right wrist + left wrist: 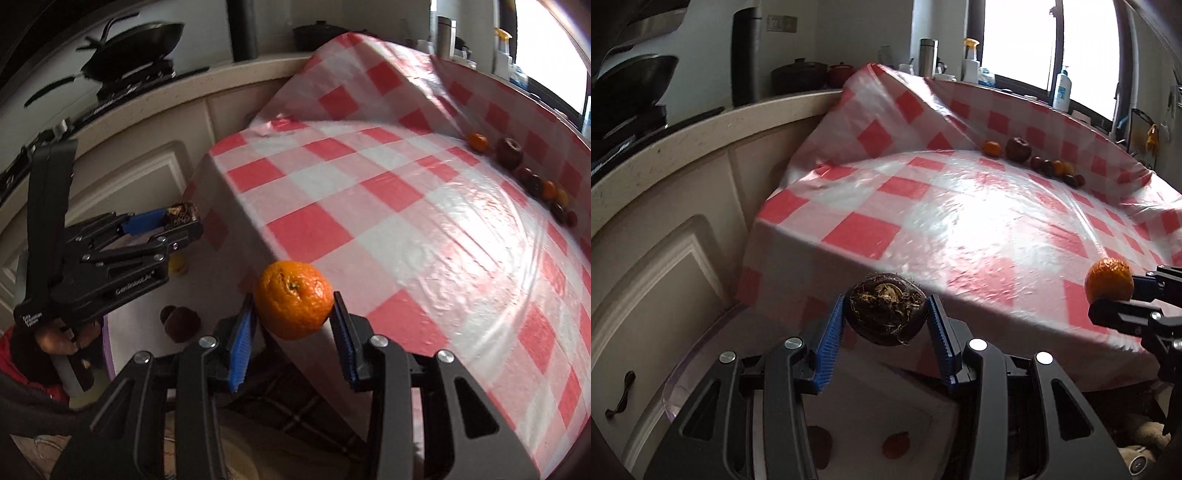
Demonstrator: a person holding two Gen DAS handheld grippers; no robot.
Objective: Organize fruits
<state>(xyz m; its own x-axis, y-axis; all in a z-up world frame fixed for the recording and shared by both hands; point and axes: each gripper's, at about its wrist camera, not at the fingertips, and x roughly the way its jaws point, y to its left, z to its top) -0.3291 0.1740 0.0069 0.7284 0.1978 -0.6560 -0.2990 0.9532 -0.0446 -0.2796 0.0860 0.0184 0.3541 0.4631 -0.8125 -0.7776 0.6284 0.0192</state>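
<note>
Both grippers loaded, off the near edge of the red-and-white checked plastic-covered table (388, 206). Right gripper (293, 306) pinches the round orange mandarin (294, 299); left gripper (886, 317) pinches the dark brown rooty bulb (886, 314). Risk: narrow side contact, so either could roll out and drop floorward, short of the fruit row (1034, 160) at the far edge.

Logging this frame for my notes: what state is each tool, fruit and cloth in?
Left tool: shut on the dark round fruit, held in air.
Right tool: shut on the orange, held in air.
Fruit row: resting along the tablecloth fold.
Checked tablecloth: spread, rear edge draped upward.
</note>
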